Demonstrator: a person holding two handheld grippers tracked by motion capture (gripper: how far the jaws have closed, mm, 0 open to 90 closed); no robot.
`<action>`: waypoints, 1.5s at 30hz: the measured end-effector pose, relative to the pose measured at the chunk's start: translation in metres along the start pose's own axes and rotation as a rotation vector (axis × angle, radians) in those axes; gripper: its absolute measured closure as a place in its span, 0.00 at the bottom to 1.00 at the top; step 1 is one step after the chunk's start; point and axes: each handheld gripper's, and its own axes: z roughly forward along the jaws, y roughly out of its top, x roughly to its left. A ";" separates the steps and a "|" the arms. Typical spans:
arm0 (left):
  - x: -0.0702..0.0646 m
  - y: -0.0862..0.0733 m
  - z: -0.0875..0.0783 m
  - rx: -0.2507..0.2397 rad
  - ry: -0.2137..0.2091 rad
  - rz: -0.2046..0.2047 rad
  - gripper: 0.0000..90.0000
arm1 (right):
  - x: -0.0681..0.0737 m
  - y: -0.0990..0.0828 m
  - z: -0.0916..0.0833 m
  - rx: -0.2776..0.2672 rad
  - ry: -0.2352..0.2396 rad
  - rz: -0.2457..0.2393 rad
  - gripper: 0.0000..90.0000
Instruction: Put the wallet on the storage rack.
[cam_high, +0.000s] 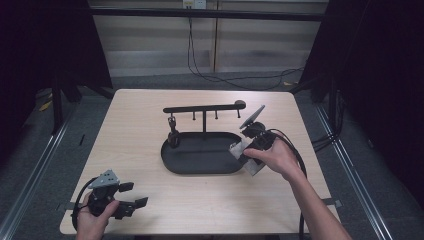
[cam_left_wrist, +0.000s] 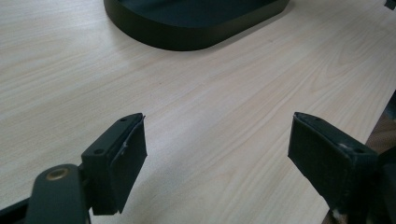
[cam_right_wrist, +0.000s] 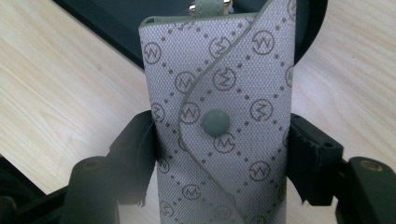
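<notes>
Two handheld grippers are at a pale wooden table (cam_high: 140, 115). The right gripper (cam_high: 248, 151), held in the person's right hand (cam_high: 275, 157), is near the right edge of the table, at the right end of a black oval tray (cam_high: 200, 161) that sits in the middle. Its jaws are clamped on a grey fabric key pouch (cam_right_wrist: 224, 121) printed with small circular logos and dots, with a round snap button (cam_right_wrist: 215, 122) on its flap. The pouch stands upright between the jaws, its top over the tray's rim. A black stand (cam_high: 204, 108) with a horizontal bar and small hooks rises from the tray's far side, and a small dark item (cam_high: 173, 134) hangs at its left end. The left gripper (cam_high: 134, 195), in the left hand (cam_high: 92, 217), rests near the table's front left corner, jaws spread wide and holding nothing.
</notes>
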 end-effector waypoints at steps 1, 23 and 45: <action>0.000 0.000 0.000 0.000 -0.001 0.000 0.21 | -0.001 0.001 0.001 -0.004 0.003 0.005 0.37; 0.003 -0.001 0.000 0.009 0.004 -0.017 0.21 | -0.020 0.016 0.014 -0.102 0.085 0.170 0.37; 0.003 -0.001 -0.001 -0.002 0.008 -0.024 0.22 | -0.036 0.028 0.036 -0.158 0.148 0.423 0.37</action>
